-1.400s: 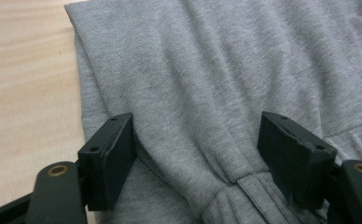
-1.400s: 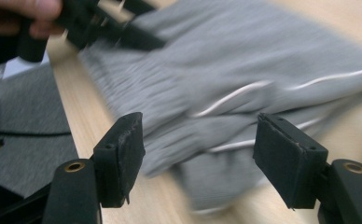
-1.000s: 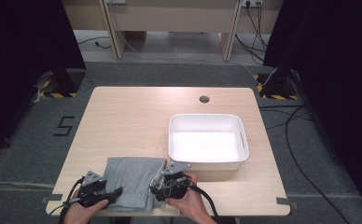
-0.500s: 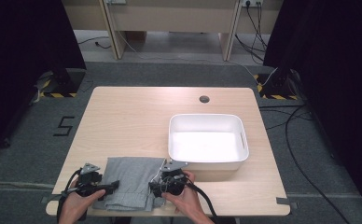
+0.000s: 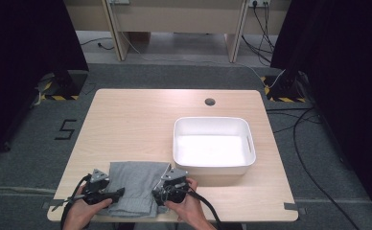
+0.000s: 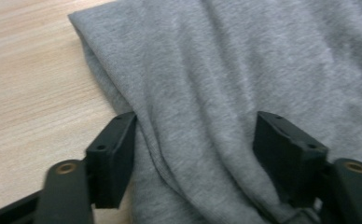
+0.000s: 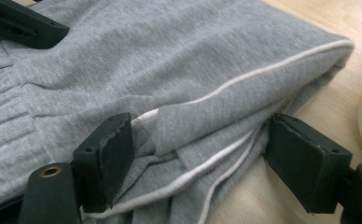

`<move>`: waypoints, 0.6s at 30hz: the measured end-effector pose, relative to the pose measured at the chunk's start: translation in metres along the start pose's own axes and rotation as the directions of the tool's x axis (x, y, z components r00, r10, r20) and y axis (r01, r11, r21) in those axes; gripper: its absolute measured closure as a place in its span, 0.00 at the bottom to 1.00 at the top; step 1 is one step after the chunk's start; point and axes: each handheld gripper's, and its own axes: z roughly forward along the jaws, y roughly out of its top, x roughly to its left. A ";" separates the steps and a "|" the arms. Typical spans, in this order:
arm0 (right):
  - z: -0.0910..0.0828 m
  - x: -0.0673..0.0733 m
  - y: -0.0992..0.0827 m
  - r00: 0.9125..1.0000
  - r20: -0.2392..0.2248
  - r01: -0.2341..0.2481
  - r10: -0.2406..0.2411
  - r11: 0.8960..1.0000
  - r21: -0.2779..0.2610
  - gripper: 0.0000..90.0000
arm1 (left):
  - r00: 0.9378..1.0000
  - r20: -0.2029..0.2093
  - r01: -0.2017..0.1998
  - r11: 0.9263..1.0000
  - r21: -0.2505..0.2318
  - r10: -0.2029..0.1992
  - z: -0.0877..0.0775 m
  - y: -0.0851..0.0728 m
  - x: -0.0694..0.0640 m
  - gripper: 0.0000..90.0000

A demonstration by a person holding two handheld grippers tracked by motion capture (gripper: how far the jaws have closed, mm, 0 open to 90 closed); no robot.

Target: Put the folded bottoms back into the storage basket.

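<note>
folded grey knit garment (image 5: 133, 187) lies flat on pale wooden table (image 5: 141, 124). left gripper (image 6: 195, 154) jaws, just closing, straddle its fabric, not pinching; right gripper (image 7: 200, 163) gapes wide astride its white-piped edge.

The grey garment (image 6: 244, 93) runs off the picture's edges.

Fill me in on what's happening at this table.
A person holds a gripper in each hand over a folded grey garment at the near edge of the wooden table. The left gripper straddles the garment's left side; its jaws have just been closing, with cloth between them but not yet pinched. The right gripper straddles the right edge, along the white piping, jaws wide and not pressing. An empty white tub sits to the right.
</note>
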 end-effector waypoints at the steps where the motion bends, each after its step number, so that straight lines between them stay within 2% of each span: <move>1: 0.001 0.001 0.000 1.000 0.002 0.005 -0.005 1.000 -0.004 0.28 | 1.000 0.002 -0.006 1.000 -0.003 0.006 0.000 0.000 0.000 0.39; 6: 0.004 0.001 0.004 0.999 -0.017 0.029 -0.030 1.000 -0.007 0.41 | 0.999 0.044 -0.026 0.999 -0.023 0.027 0.001 0.000 -0.002 0.58; 10: 0.006 0.001 0.006 0.998 -0.057 0.024 -0.025 1.000 -0.016 0.60 | 0.996 0.086 -0.002 0.999 -0.051 0.006 0.002 -0.001 0.003 0.73; 14: 0.010 -0.001 0.007 0.994 -0.104 0.022 -0.026 0.999 -0.039 0.70 | 0.996 0.092 -0.015 0.998 -0.062 0.020 0.001 -0.001 0.006 0.78; 18: 0.004 -0.001 0.011 0.992 -0.115 0.048 -0.056 0.996 -0.074 0.76 | 0.996 0.084 -0.037 0.997 -0.071 0.043 -0.003 0.003 0.007 0.81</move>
